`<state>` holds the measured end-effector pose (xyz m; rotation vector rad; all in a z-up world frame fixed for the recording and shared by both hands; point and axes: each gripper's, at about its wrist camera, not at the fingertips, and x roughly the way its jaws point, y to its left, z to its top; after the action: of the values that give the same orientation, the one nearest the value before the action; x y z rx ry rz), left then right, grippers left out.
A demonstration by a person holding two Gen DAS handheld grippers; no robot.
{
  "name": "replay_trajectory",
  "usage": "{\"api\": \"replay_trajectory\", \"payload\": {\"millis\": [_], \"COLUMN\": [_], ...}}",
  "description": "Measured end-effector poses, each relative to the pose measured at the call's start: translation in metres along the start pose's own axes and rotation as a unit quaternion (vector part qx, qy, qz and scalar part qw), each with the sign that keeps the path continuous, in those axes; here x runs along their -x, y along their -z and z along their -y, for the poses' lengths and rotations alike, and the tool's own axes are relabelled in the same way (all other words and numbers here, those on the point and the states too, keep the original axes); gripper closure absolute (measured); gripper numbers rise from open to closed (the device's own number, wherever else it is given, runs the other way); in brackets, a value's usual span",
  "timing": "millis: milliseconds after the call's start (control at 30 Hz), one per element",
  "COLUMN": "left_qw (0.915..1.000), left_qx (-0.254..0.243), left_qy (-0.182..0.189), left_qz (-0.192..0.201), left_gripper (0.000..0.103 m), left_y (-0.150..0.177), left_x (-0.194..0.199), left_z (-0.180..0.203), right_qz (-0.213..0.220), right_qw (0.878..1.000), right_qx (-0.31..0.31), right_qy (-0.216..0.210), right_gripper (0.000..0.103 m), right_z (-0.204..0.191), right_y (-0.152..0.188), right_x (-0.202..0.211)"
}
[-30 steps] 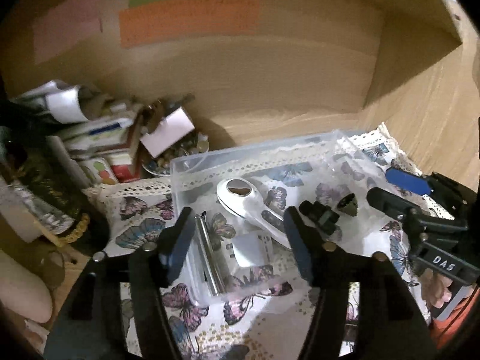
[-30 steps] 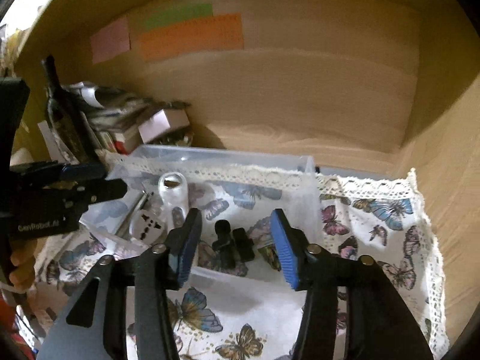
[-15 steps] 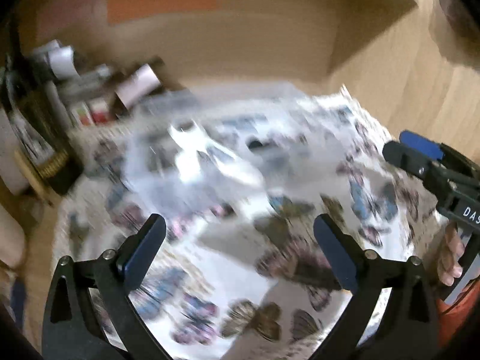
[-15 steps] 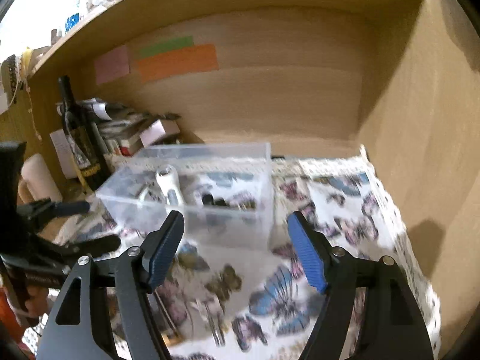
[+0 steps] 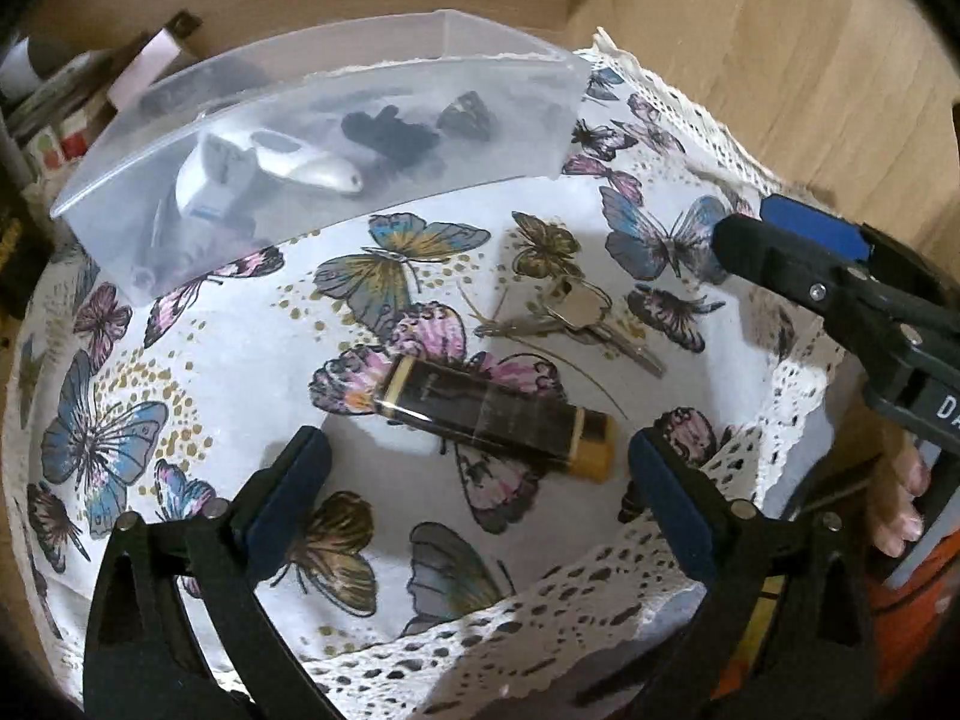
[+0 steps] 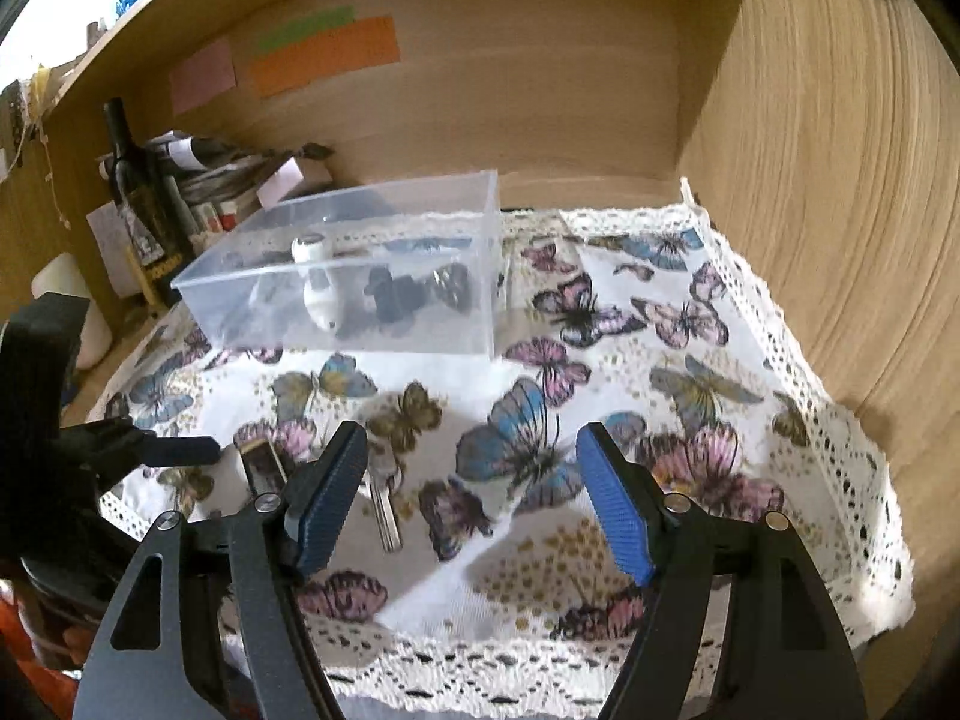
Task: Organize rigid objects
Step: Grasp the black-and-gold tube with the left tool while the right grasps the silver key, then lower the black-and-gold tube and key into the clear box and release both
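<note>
A clear plastic box (image 5: 360, 90) (image 6: 360, 276) stands on the butterfly cloth and holds a white gadget (image 5: 270, 168), black pieces (image 5: 390, 132) and other small items. A black and gold bar-shaped object (image 5: 498, 414) (image 6: 264, 465) lies on the cloth in front of the box. A bunch of silver keys (image 5: 582, 318) (image 6: 381, 498) lies to its right. My left gripper (image 5: 474, 480) is open and empty, just short of the black and gold object. My right gripper (image 6: 474, 492) is open and empty above the cloth, right of the keys.
The butterfly cloth (image 6: 690, 360) with a lace edge covers the shelf floor. Wooden walls (image 6: 828, 180) close the back and right. A dark bottle (image 6: 138, 180), papers and small boxes (image 6: 240, 180) crowd the back left corner. Coloured paper labels (image 6: 324, 54) are stuck on the back wall.
Both grippers pulled back from over the box toward the front of the cloth and opened wider. The black and gold object and the keys came into view.
</note>
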<state>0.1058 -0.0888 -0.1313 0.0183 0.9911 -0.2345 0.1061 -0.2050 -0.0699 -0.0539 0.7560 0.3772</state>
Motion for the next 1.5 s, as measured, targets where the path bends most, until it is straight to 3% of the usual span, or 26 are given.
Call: {"api": "replay_trajectory", "payload": {"millis": [167, 267, 433, 567, 633, 700, 733, 1000, 1500], "left_qw": [0.9994, 0.9991, 0.9990, 0.9978, 0.9962, 0.9946, 0.9942, 0.9911, 0.9782], "left_qx": [-0.030, -0.028, -0.005, 0.047, 0.065, 0.081, 0.084, 0.085, 0.074], "left_qy": [-0.007, -0.013, -0.016, -0.017, -0.026, -0.031, -0.030, -0.043, -0.084], "left_qz": [0.013, 0.030, 0.040, 0.044, 0.052, 0.057, 0.058, 0.092, 0.176], "left_gripper": [0.002, 0.022, 0.022, 0.022, 0.022, 0.022, 0.022, 0.022, 0.022], "left_y": [0.002, 0.001, 0.004, 0.003, 0.002, 0.002, 0.004, 0.000, -0.054], "left_x": [-0.003, 0.000, 0.007, 0.018, 0.022, 0.028, 0.031, 0.056, 0.098], "left_z": [0.007, 0.001, -0.015, -0.043, -0.055, -0.068, -0.072, -0.079, -0.089], "right_qz": [-0.023, -0.038, -0.068, -0.089, -0.083, -0.077, -0.076, -0.055, 0.079], "right_qw": [0.999, 0.998, 0.996, 0.994, 0.995, 0.994, 0.994, 0.996, 0.994], "right_qx": [0.017, 0.025, 0.034, 0.042, 0.060, 0.071, 0.073, 0.067, 0.070], "right_qy": [-0.017, -0.032, -0.042, -0.043, -0.023, -0.015, -0.019, -0.010, -0.013], "right_gripper": [0.034, 0.034, 0.040, 0.048, 0.055, 0.077, 0.080, 0.080, 0.080], "right_z": [-0.010, -0.017, -0.027, -0.034, -0.040, -0.044, -0.045, -0.046, -0.052], "right_y": [0.005, 0.005, 0.005, 0.008, 0.010, 0.011, 0.012, 0.006, -0.066], "right_x": [-0.012, -0.022, -0.042, -0.057, -0.058, -0.058, -0.058, -0.047, 0.007]}}
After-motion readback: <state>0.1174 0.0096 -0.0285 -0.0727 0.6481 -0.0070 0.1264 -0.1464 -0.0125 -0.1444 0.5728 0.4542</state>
